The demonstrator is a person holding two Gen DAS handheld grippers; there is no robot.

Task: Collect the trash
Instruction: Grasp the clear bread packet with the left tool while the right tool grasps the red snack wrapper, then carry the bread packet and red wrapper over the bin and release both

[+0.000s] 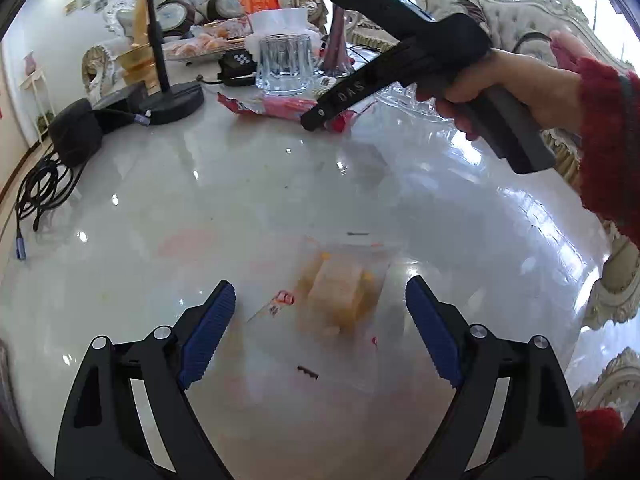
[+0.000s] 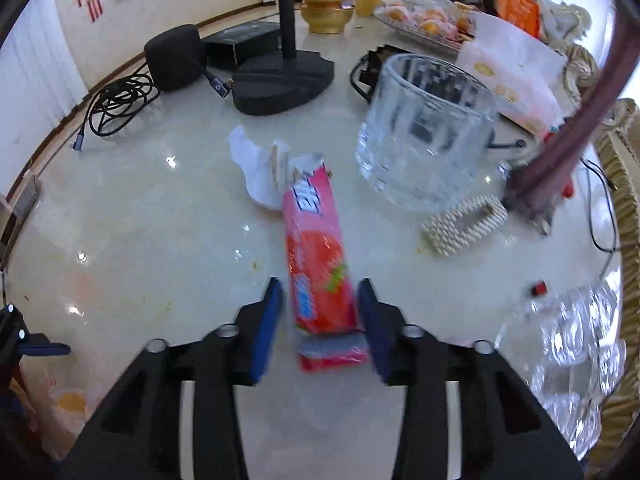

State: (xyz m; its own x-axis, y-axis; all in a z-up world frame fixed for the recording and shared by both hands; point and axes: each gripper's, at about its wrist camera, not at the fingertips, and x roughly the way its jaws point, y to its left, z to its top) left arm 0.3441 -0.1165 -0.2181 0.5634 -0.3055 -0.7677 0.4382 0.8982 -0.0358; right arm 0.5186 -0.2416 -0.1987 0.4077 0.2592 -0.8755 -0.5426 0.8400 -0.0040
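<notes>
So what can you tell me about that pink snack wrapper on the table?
The pink wrapper is a long, shiny plastic packet with blue-and-white lettering and a green-leafed strawberry picture. Its far end is torn open, showing white inside, beside a crumpled white paper. It lies flat on the glossy pale table, pointing away, near a clear ribbed glass. Its near end sits between the jaws of the right gripper; whether the pads press it yet is hard to tell.
</notes>
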